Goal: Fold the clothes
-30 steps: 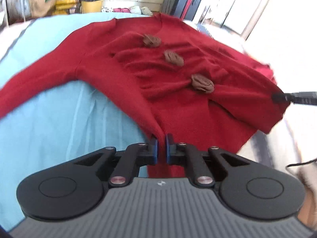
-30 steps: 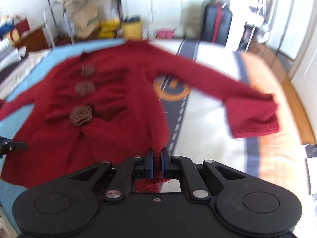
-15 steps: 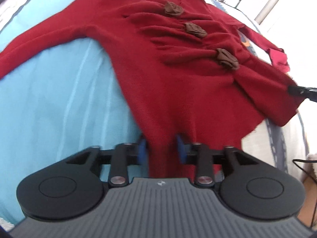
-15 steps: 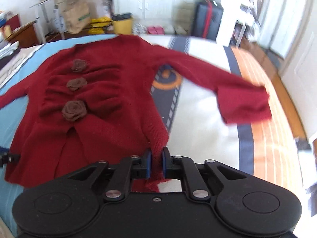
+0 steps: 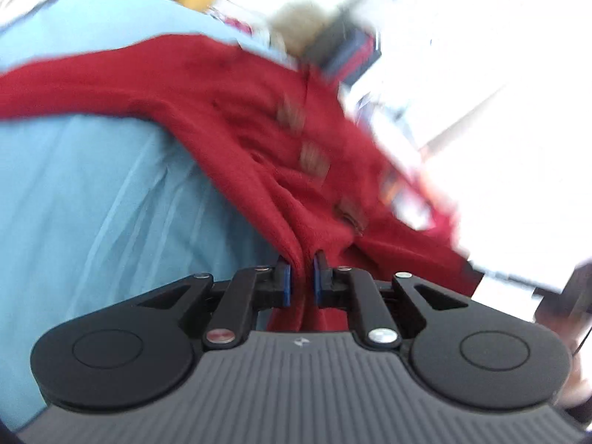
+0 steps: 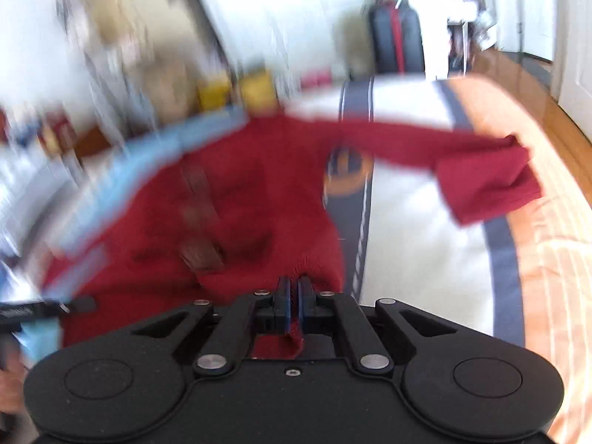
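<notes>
A red cardigan [image 5: 229, 111] with brown rosette buttons [image 5: 312, 157] lies on the bed, one sleeve stretched left. My left gripper [image 5: 301, 270] is shut on its hem, the cloth bunched between the blue pads. In the right wrist view the cardigan [image 6: 236, 207] spreads ahead, its other sleeve [image 6: 484, 181] reaching right with a folded cuff. My right gripper [image 6: 295, 288] is shut on the hem at the other bottom corner. Both views are motion-blurred.
A light blue sheet [image 5: 81, 199] covers the bed's left part. A white, navy and orange cover [image 6: 425, 229] lies at right. A dark suitcase [image 6: 396, 44], yellow bin [image 6: 255, 88] and bags stand past the bed. Wooden floor [image 6: 555, 118] is at right.
Half a second ago the left jaws stood apart around the hem; now they are shut on it. Both grippers have swung, lifting and bunching the hem; the views are blurred.
</notes>
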`<state>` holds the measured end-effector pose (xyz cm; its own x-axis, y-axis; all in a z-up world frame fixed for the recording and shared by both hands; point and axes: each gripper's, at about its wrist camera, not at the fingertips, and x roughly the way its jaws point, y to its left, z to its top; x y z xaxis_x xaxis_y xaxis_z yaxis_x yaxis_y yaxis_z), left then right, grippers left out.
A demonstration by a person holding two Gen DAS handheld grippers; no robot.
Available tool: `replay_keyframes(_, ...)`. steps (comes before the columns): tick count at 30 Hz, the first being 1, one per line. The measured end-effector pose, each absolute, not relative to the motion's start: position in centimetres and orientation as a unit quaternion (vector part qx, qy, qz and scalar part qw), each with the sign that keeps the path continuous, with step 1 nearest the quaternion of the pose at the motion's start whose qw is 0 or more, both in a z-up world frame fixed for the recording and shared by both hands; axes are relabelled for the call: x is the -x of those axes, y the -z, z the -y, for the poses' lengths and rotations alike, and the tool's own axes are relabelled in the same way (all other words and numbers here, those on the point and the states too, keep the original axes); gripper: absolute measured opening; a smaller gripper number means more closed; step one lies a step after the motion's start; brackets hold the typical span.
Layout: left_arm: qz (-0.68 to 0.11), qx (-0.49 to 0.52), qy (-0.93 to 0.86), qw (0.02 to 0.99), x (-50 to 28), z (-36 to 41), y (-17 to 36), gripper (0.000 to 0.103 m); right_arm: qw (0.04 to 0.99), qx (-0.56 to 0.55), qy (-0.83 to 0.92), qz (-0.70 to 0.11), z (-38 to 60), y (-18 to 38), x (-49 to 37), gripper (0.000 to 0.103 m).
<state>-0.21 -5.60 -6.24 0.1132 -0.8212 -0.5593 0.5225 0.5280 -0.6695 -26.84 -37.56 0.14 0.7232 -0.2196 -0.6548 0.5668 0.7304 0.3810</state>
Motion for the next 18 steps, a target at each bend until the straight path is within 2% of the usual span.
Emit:
replay_keyframes(1,-0.484,0.173,0.459,0.725,-0.1,4.8,6.1,0.01,0.884,-0.306,0.219,-0.278,37.5,-0.7,28.1,0.005)
replay_keyframes(3,-0.505,0.108,0.461,0.722,0.7,5.4,6.7,0.011,0.874,-0.296,0.239,-0.302,37.2,-0.5,28.7,0.005)
replay_keyframes(6,-0.558,-0.028,0.427,0.711,2.7,8.1,9.8,0.013,0.837,-0.206,0.293,-0.413,36.2,1.7,26.0,0.005)
replay_keyframes(8,-0.562,-0.053,0.416,0.713,3.1,8.8,10.4,0.015,0.815,-0.161,0.287,-0.477,35.6,3.6,24.1,0.005)
replay_keyframes(10,-0.551,-0.061,0.416,0.721,3.2,9.1,10.0,0.027,0.802,-0.121,0.291,-0.506,35.0,4.4,22.8,0.008)
replay_keyframes(11,-0.538,-0.064,0.411,0.733,3.0,8.9,9.4,0.043,0.801,-0.108,0.299,-0.507,34.9,4.4,22.6,0.012)
replay_keyframes(12,-0.525,-0.064,0.402,0.748,2.8,8.5,8.7,0.049,0.803,-0.101,0.306,-0.502,34.9,4.2,22.6,0.023)
replay_keyframes(13,-0.511,-0.06,0.396,0.76,2.6,8.0,7.8,0.049,0.81,-0.105,0.31,-0.486,35.0,3.7,23.0,0.034)
replay_keyframes(15,-0.485,-0.033,0.39,0.782,1.5,6.3,5.7,0.053,0.833,-0.125,0.315,-0.436,35.1,2.4,24.3,0.043)
replay_keyframes(16,-0.472,-0.014,0.383,0.794,0.7,5.3,4.6,0.056,0.846,-0.139,0.316,-0.406,35.2,1.6,25.0,0.044)
replay_keyframes(18,-0.443,0.011,0.349,0.826,-1.3,3.4,2.6,0.07,0.87,-0.168,0.31,-0.345,35.6,0.0,26.1,0.046)
